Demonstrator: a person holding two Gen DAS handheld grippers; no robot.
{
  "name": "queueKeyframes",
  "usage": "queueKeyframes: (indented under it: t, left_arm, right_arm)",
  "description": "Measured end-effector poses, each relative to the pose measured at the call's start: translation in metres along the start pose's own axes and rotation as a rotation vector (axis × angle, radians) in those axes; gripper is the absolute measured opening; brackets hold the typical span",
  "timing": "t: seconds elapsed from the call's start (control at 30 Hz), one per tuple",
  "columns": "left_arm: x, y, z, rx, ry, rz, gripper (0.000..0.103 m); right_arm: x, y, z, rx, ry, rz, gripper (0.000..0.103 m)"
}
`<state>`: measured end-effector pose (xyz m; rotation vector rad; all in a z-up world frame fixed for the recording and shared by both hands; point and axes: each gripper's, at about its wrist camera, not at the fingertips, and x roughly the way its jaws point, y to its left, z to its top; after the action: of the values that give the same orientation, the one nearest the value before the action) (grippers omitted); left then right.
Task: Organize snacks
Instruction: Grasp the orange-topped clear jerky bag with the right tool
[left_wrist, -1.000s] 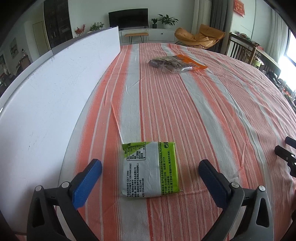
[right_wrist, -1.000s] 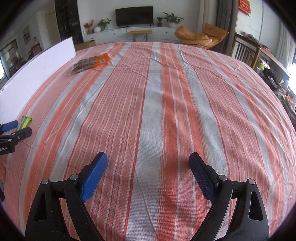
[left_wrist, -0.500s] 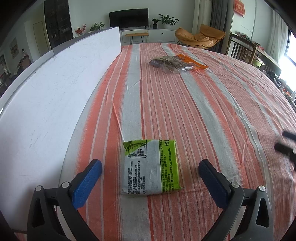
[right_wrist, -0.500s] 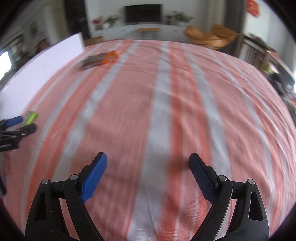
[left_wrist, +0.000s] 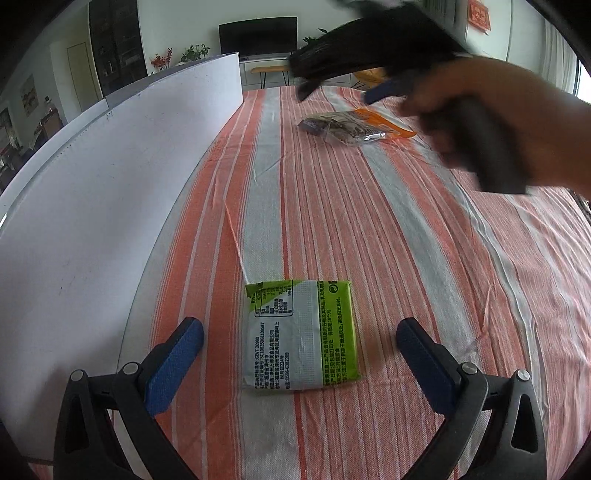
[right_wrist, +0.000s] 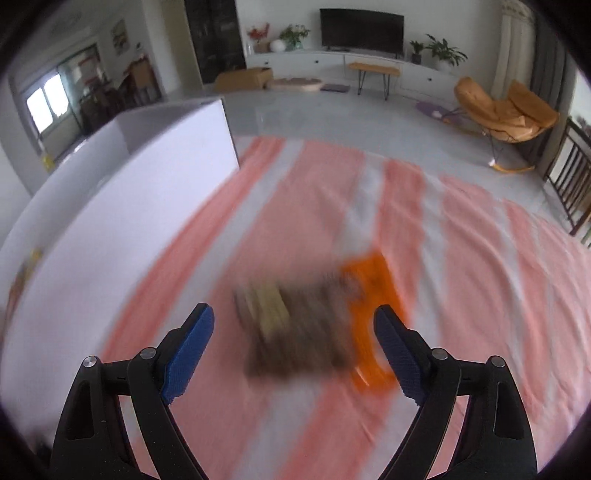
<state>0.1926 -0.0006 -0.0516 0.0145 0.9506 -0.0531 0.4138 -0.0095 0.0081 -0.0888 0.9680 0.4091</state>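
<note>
Green packet (left_wrist: 301, 338): flat square pouch, green and silver, printed back facing up, lying on the striped cloth.
Orange packet (left_wrist: 352, 125): clear-fronted pouch with brown contents, lying flat, well apart.

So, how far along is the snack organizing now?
Nothing looks organized yet. The green snack packet lies flat between the open left gripper. The open right gripper is over the orange-edged snack bag, not gripping. Both are left to be picked up.
</note>
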Motion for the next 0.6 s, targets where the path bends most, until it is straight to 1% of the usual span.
queueKeyframes:
  t: [0.03, 0.07, 0.13, 0.17, 0.2, 0.27, 0.37, 0.4, 0.43, 0.5, 0.53, 0.57, 0.6]
  left_arm:
    - [0.0, 0.0, 0.0, 0.0, 0.0, 0.0, 0.103]
    - [0.0, 0.0, 0.0, 0.0, 0.0, 0.0, 0.103]
    - [0.0, 0.0, 0.0, 0.0, 0.0, 0.0, 0.103]
    - [0.0, 0.0, 0.0, -0.001, 0.0, 0.0, 0.103]
    - [0.0, 0.0, 0.0, -0.001, 0.0, 0.0, 0.103]
    - [0.0, 0.0, 0.001, -0.001, 0.0, 0.0, 0.103]
    - [0.0, 0.0, 0.001, -0.001, 0.0, 0.001, 0.103]
    - [0.0, 0.0, 0.001, -0.001, 0.0, 0.001, 0.103]
    - [0.0, 0.0, 0.001, -0.001, 0.0, 0.001, 0.103]
    - [0.0, 0.0, 0.001, -0.001, 0.0, 0.001, 0.103]
    - [0.0, 0.0, 0.001, -0.001, 0.0, 0.001, 0.103]
    - [0.0, 0.0, 0.001, -0.001, 0.0, 0.001, 0.103]
    - [0.0, 0.0, 0.001, -0.001, 0.0, 0.001, 0.103]
  right_arm:
    - [0.012, 0.004, 0.004, 0.006, 0.008, 0.003, 0.088]
    - [0.024, 0.009, 0.006, -0.006, 0.023, -0.017, 0.088]
    - [0.04, 0.014, 0.003, -0.046, 0.044, -0.093, 0.078]
    - [0.038, 0.015, 0.001, -0.073, 0.019, -0.12, 0.078]
    - [0.033, 0.013, -0.005, -0.082, -0.003, -0.105, 0.076]
    - [0.025, 0.01, -0.018, -0.106, -0.014, -0.078, 0.075]
    - [-0.003, 0.006, -0.054, -0.227, -0.04, -0.047, 0.07]
    - [-0.018, 0.003, -0.073, -0.284, -0.045, -0.036, 0.065]
    - [-0.027, 0.003, -0.087, -0.331, -0.048, -0.039, 0.06]
    - [-0.049, -0.002, -0.12, -0.43, -0.043, -0.059, 0.056]
    - [-0.066, -0.013, -0.142, -0.444, -0.031, -0.039, 0.046]
    - [-0.075, -0.022, -0.153, -0.414, -0.025, -0.004, 0.045]
    - [-0.092, -0.04, -0.171, -0.358, -0.014, 0.021, 0.045]
